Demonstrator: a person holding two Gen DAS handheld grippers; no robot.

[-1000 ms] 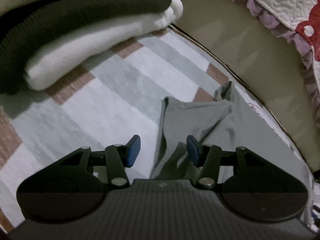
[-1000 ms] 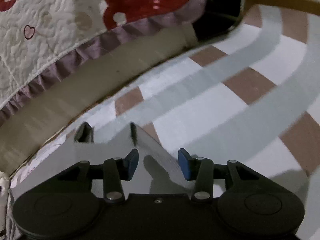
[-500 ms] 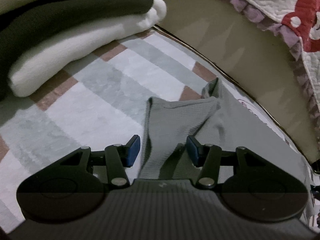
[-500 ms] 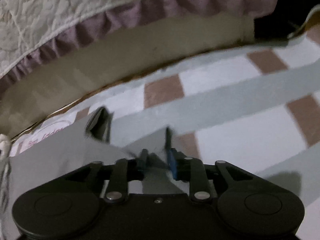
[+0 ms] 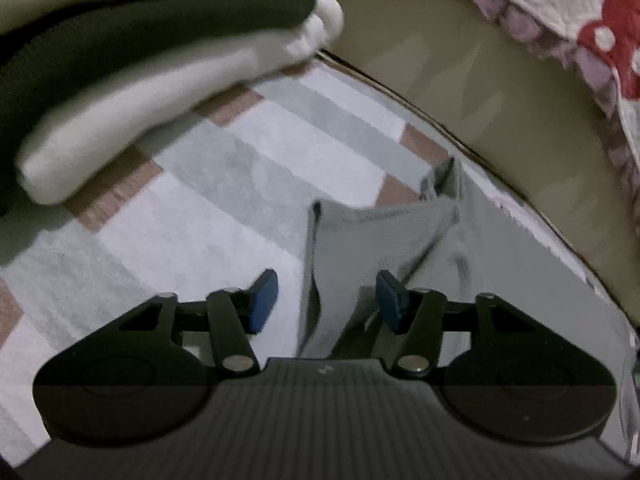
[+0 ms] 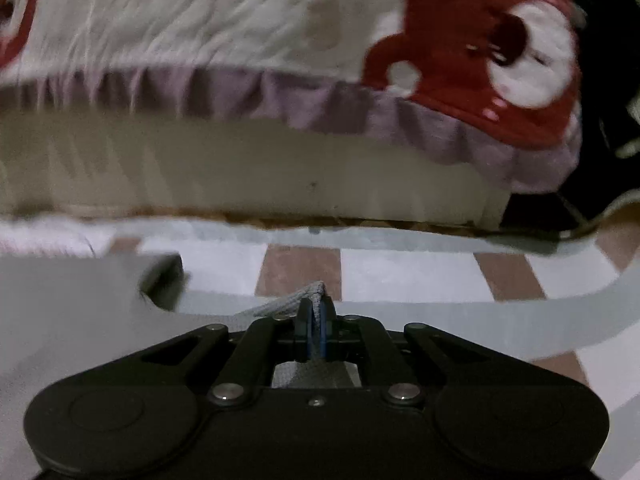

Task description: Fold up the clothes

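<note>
Left wrist view: the left gripper (image 5: pixel 326 300) hovers with its blue pads (image 5: pixel 264 300) spread wide over one edge of the grey garment (image 5: pixel 372 240), which lies flat on a striped and checked mat (image 5: pixel 224 208) near the mat's far border. Right wrist view: the right gripper (image 6: pixel 316 332) is clamped on a corner of the garment (image 6: pixel 316 292), the cloth pinched between its pads. The step in hand appears to be securing two corners before a fold; the next move likely calls for the left tongs to close on the near edge. A stack of folded clothes (image 5: pixel 140 80) sits at the mat's far left. A beige base (image 6: pixel 240 168) and a frilled quilt (image 6: pixel 280 40) rise beyond.
</note>
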